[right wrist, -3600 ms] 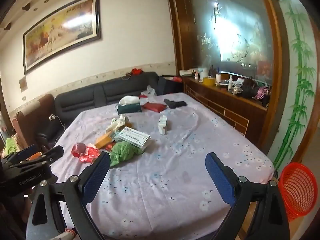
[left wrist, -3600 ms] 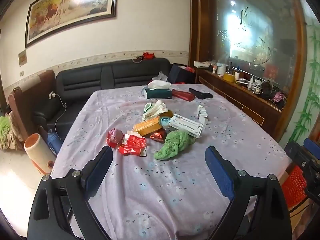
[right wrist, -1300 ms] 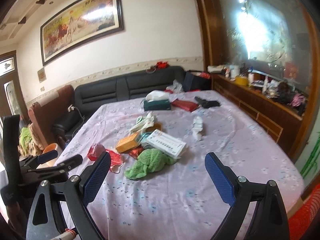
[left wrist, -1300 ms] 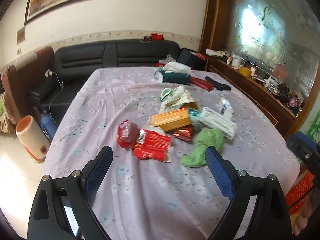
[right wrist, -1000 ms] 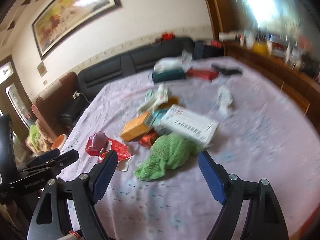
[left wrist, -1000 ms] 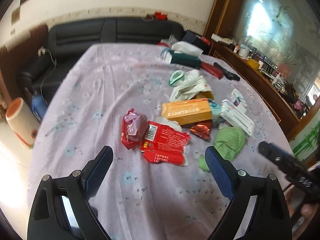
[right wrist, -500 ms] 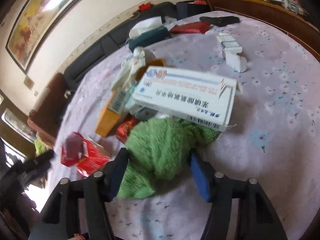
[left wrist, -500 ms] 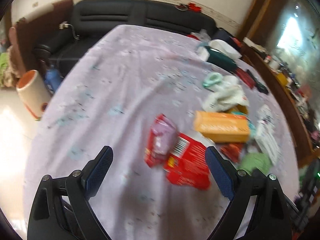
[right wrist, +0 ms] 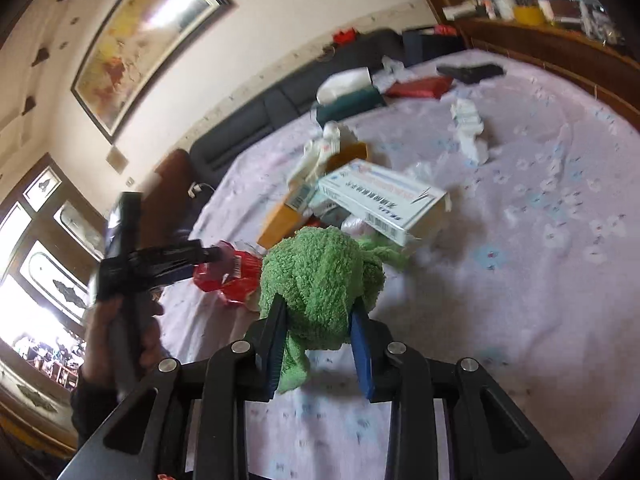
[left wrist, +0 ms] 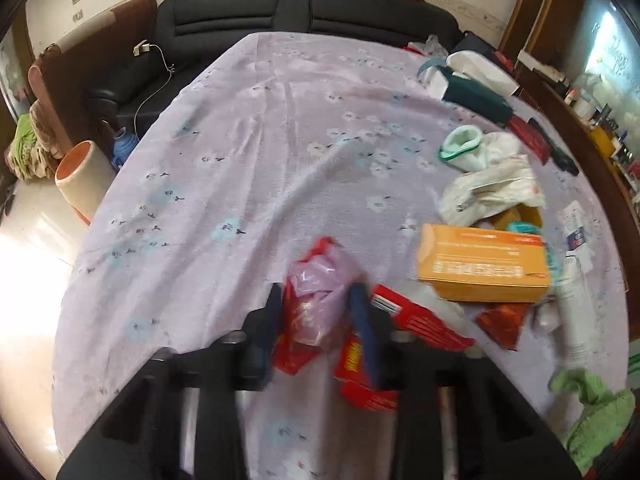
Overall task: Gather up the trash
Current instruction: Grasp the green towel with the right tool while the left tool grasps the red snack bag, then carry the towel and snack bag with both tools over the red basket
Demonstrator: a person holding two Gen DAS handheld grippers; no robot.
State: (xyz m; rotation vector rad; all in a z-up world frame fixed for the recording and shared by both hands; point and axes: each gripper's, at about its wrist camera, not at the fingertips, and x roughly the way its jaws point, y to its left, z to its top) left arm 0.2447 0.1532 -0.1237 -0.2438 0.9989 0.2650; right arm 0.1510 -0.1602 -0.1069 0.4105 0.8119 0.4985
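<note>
On the lilac flowered tablecloth point(left wrist: 248, 128), a crumpled red-and-pink plastic wrapper point(left wrist: 316, 304) was clamped by the just-closing left gripper point(left wrist: 318, 320); a soft green knitted cloth point(right wrist: 320, 280) was squeezed mid-bunch by the just-closing right gripper point(right wrist: 318, 332). Both were judged light and yielding.

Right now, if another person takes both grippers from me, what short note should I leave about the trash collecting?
Left gripper: jaws have just closed on the crumpled red and pink plastic wrapper, which is not yet lifted off the lilac flowered tablecloth.
Right gripper: jaws have just closed on the fluffy green cloth, which lies against the white medicine box.
Done: both grips appear taken; nothing is collected yet.
Left: the flat red packet, the orange cardboard box, the white box, the white plastic bag and small foil scraps remain on the table. No bin shows in either view.
</note>
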